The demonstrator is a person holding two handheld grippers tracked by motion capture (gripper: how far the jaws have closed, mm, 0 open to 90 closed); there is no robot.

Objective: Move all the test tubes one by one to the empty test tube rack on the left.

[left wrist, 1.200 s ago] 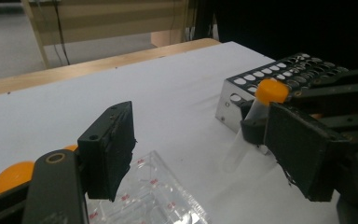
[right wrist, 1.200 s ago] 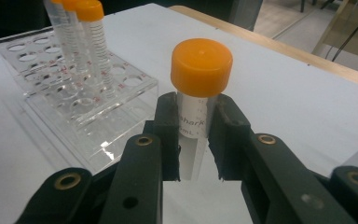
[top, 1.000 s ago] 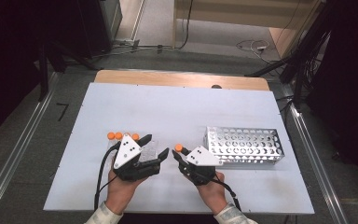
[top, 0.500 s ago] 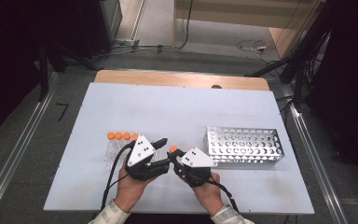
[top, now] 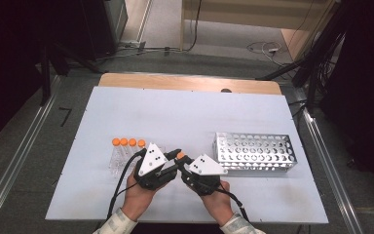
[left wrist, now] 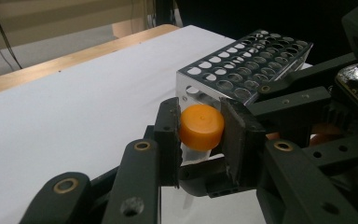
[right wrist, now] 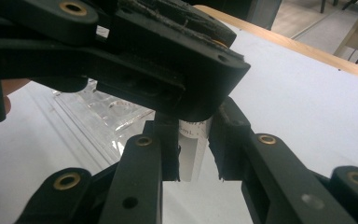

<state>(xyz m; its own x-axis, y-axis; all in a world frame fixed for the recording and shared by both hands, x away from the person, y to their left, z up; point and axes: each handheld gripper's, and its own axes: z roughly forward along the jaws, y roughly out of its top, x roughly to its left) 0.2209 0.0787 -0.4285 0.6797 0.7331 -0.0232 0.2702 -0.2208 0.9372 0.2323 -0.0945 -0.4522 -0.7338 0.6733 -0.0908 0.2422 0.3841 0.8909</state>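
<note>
Lying flat beneath everything, a smooth white rectangular table (top: 185, 117) edged in pale wood. Standing at its right, a boxy perforated metal rack (top: 255, 152), shiny, dotted with round holes. Meeting just left of the rack, the matte black left gripper (top: 174, 158), jaws having just been closing, now pinching the tube's round orange cap (left wrist: 201, 126). Clamping the same clear plastic tube (right wrist: 193, 151) by its cylindrical body, the right gripper (right wrist: 193, 156). Resting farther left, four orange-capped tubes (top: 128, 143) in a row.

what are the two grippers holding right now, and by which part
One orange-capped tube: the left gripper clamps its orange cap, the right gripper its clear body.
</note>
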